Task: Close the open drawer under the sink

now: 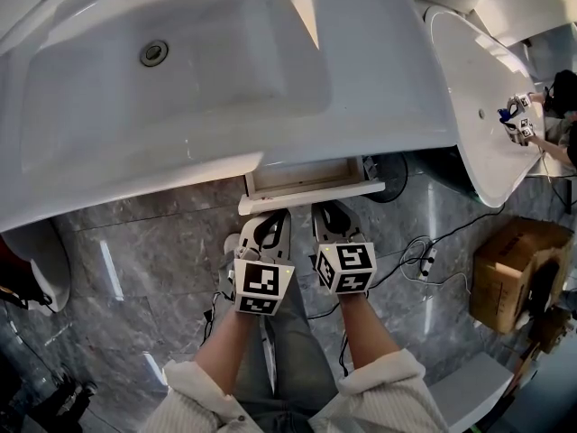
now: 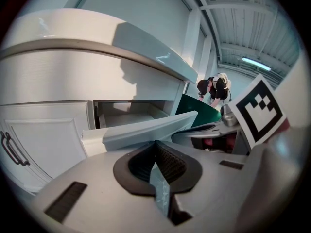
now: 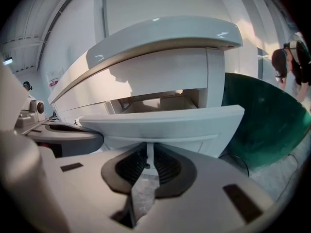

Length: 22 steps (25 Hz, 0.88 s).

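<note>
"Under the sink, which way does the drawer lie from the tools?" asks the first.

"Straight ahead of both," says the second. "It stands partly pulled out of the cabinet, its front panel running left to right across the person's path. The left gripper and right gripper point at that panel side by side, tips just at its outer face. Whether they touch it cannot be told."

"Which one is nearer?"

"Neither by much. The right one meets the panel nearer its middle, the left one nearer its left end."

"And the jaws?"

"Each pair is pressed together on nothing, ribbed dark pads meeting. That makes blunt noses, which looks suited to a push along the drawer's travel, toward the cabinet."

"Surfaces?"

"The panel is smooth, matt white and flat with a moulded edge. The basin above is glossy and rounded. The floor is polished grey stone."
</note>
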{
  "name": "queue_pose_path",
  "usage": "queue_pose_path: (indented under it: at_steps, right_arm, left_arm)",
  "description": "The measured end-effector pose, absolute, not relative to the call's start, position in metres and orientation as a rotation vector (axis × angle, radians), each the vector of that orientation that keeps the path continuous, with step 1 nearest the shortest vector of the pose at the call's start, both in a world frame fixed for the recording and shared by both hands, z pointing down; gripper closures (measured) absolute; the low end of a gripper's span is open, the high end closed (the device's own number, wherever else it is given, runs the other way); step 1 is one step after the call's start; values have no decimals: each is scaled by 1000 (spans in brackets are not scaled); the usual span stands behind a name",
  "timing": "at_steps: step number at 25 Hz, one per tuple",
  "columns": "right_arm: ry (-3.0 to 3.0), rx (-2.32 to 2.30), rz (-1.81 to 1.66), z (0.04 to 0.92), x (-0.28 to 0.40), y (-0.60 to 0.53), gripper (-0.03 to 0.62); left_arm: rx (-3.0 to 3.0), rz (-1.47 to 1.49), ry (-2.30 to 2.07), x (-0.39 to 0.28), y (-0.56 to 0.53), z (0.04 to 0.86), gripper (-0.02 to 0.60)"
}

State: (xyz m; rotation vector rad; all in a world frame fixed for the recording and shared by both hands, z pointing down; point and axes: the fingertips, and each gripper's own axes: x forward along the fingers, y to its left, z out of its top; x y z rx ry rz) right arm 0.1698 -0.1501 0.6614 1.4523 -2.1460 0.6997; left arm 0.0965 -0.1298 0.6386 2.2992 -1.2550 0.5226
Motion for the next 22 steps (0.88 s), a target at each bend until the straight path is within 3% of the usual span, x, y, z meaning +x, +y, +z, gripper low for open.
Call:
queue_pose_path:
  at_steps: [22]
  right_arm:
    - [-2209, 1424, 638, 657, 166, -191, 553]
  left_arm:
    - [2334, 527, -1320, 87, -171, 636, 566]
